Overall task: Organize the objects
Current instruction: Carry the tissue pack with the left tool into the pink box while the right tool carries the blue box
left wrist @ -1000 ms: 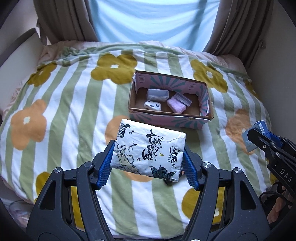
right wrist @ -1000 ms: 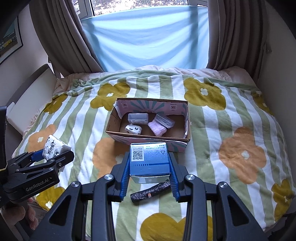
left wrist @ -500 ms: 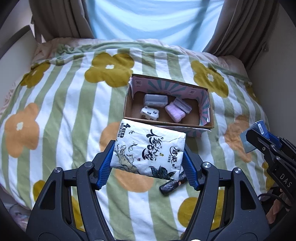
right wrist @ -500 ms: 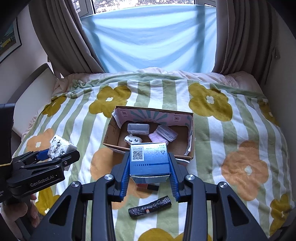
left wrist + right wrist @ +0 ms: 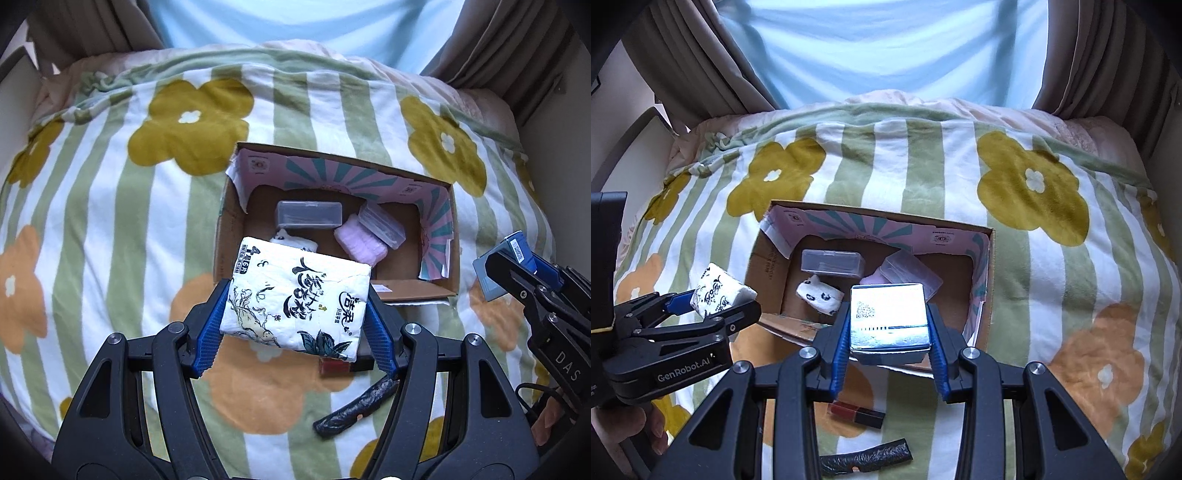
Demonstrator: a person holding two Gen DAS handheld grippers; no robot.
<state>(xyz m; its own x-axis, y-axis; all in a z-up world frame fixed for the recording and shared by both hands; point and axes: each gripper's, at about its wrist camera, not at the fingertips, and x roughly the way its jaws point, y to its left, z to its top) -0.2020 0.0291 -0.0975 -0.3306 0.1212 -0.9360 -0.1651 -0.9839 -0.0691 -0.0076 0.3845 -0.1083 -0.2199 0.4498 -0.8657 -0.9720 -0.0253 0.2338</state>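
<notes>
Both tools are closer to the cardboard box [image 5: 982, 288] than a second ago and lower over the bed. The tissue pack [image 5: 295, 299] now overlaps its near-left corner, the blue box [image 5: 889, 317] its near wall. A red-black stick [image 5: 856, 410] and a black roll [image 5: 866, 459], hidden a second ago, now show behind them.

Cardboard box [image 5: 982, 280]: right half of floor bare, open from above. Left and middle taken by 2 clear cases [image 5: 833, 263], pink pack [image 5: 360, 243], small white pack [image 5: 820, 293]. Blanket [image 5: 1052, 288] right of box clear.
</notes>
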